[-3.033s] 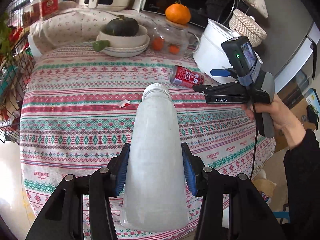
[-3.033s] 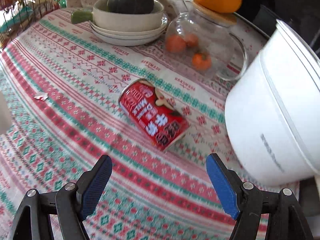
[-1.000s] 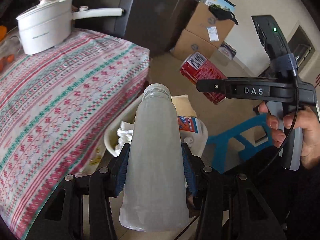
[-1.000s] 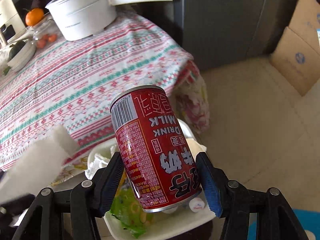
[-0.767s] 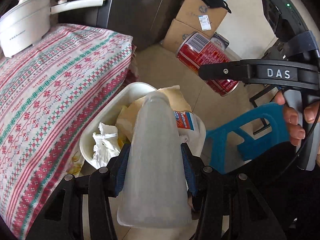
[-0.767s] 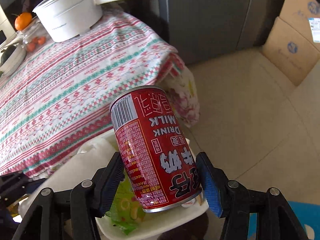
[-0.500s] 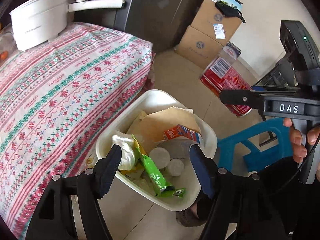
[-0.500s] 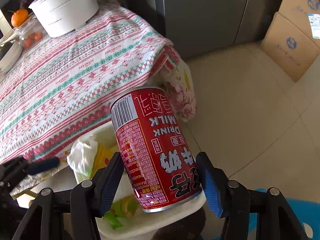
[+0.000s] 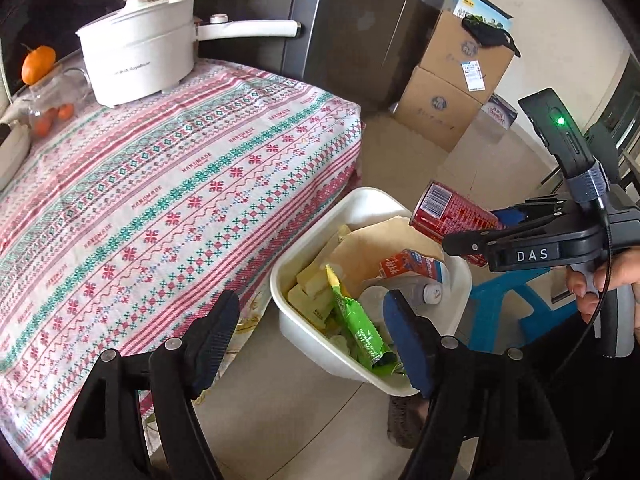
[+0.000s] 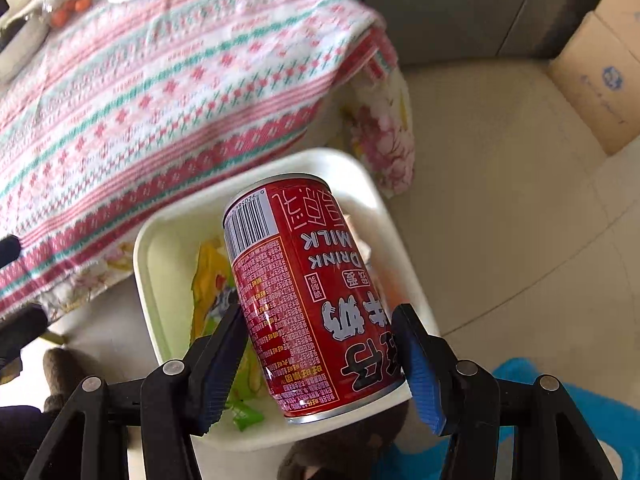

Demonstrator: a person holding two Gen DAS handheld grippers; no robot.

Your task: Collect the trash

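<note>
— Gone from the left gripper [image 9: 312, 340] is the frosted plastic bottle it carried three seconds ago above the table; its jaws now stand apart and empty over the white trash bin [image 9: 308, 332], which sits on the floor just off the corner of the table's patterned cloth [image 9: 168, 184].

— And the red milk-drink can [image 10: 316, 292]?

— No longer lying on the cloth near the white pot [image 9: 140, 60], it is clamped in the right gripper [image 10: 320, 356], blue pads pressing its lower half, and it hangs tilted above the bin, over the wrappers and a red carton [image 9: 404, 266] already inside.

— What could go wrong from here?

— In my judgement, the release. The can leans, and in the left wrist view it sits toward the bin's far rim, so it could strike that rim or bounce off the piled trash and roll onto the floor. The bin is also fairly full, which leaves little depth to catch it.

— How are the hands posed?

— The right hand [image 9: 600, 280] grips its handle from the side, fingers pointing across the bin. The left gripper points downward, with the bin's near rim between its open fingers.
</note>
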